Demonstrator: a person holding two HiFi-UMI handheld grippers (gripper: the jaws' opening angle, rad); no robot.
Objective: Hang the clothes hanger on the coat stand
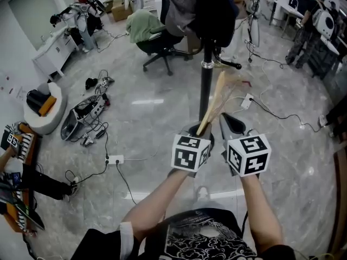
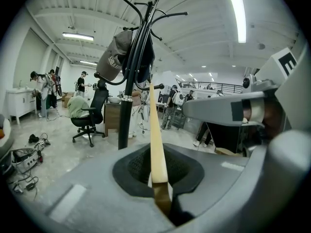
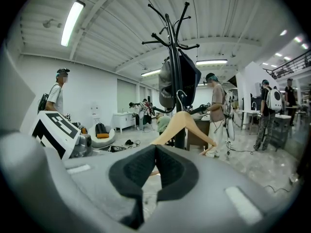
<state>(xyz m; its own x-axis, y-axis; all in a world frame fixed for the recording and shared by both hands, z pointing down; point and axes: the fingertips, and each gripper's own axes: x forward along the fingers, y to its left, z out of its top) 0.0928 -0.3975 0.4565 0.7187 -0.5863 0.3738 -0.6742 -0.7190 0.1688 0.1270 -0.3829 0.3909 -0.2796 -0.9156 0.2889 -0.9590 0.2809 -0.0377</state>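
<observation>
Open workshop, grey marble floor (image 1: 152, 102) with cables (image 1: 116, 169) and an office chair (image 1: 162, 45). Left hand-held gripper (image 1: 200, 130) clamps the clothes hanger (image 1: 215, 102) by one arm end. Right hand-held gripper (image 1: 229, 121) is closed on nothing. Left gripper view shows the clothes hanger edge-on; right gripper view shows its full triangle. Its long axis rises away from the person, just beside the coat stand (image 1: 206, 80) pole.

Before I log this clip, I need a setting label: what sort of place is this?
Likely an open office or lab workspace: a wheeled office chair, a power strip lying loose underfoot, and a white cabinet at the room's edge.
</observation>
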